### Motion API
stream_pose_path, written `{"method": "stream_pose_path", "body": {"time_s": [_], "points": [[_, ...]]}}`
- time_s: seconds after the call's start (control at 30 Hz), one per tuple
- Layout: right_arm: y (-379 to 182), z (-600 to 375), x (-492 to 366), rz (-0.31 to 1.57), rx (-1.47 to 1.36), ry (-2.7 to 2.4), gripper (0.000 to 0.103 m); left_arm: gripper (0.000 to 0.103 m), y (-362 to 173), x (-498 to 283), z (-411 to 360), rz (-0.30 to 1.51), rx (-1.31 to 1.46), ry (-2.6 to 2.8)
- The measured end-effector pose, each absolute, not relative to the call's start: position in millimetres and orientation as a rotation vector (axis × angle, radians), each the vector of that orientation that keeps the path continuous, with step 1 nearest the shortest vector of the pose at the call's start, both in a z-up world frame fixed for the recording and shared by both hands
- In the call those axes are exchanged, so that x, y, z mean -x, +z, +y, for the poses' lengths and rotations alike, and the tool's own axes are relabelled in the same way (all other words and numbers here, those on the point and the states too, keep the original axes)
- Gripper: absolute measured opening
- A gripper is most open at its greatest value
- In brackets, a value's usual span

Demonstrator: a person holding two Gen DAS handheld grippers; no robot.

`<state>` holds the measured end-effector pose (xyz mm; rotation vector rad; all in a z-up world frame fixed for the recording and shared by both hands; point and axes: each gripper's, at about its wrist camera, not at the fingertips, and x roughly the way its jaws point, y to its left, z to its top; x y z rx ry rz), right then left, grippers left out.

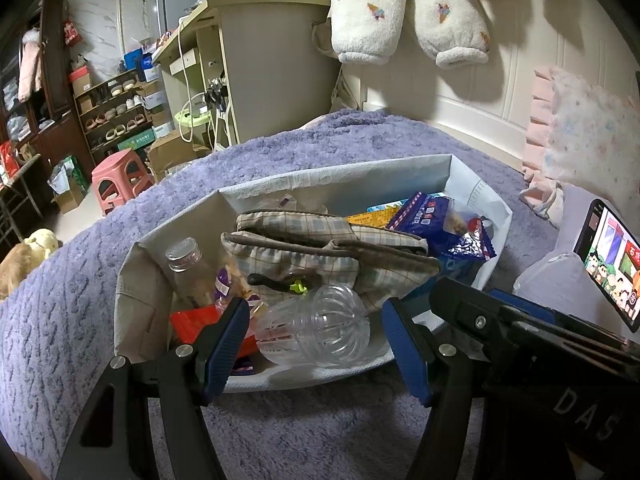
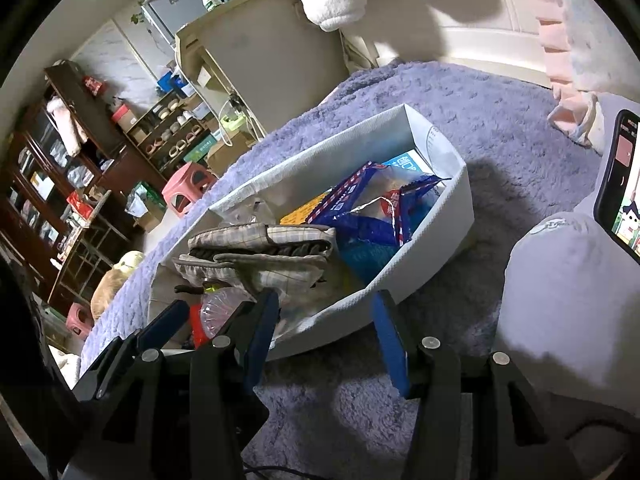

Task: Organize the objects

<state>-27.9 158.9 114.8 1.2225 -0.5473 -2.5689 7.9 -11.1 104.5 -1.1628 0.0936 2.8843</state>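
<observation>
A white open box [image 1: 132, 280] sits on a purple blanket. It holds a plaid pouch [image 1: 320, 240], a clear ribbed bottle [image 1: 316, 332] lying on its side, an upright bottle with a silver cap [image 1: 184, 260], a red packet [image 1: 192, 320] and blue snack bags [image 1: 432, 216]. My left gripper [image 1: 315, 312] hovers open at the box's near wall, its blue pads on either side of the clear bottle and apart from it. My right gripper [image 2: 326, 300] is open over the near wall of the box [image 2: 440, 240], nothing pinched. The plaid pouch [image 2: 272, 248] and blue bags [image 2: 372, 216] show there too.
A phone [image 1: 608, 256] with a lit screen leans on a pale cushion [image 2: 560, 280] to the right. A pink frilled pillow [image 1: 580, 136] lies behind. Left of the bed are a pink stool [image 1: 120, 184], a shoe rack [image 1: 116, 112] and a beige cabinet [image 1: 272, 60].
</observation>
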Motion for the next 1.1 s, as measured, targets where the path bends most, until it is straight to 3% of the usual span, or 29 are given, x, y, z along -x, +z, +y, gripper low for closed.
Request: {"method": "stream_pose_path", "body": {"time_s": [1.1], "points": [[115.2,163.5,38.5,-0.503,-1.219,-2.590,0.050,0.066,103.9,-7.3,-9.8,0.093,1.168,2.883]]}}
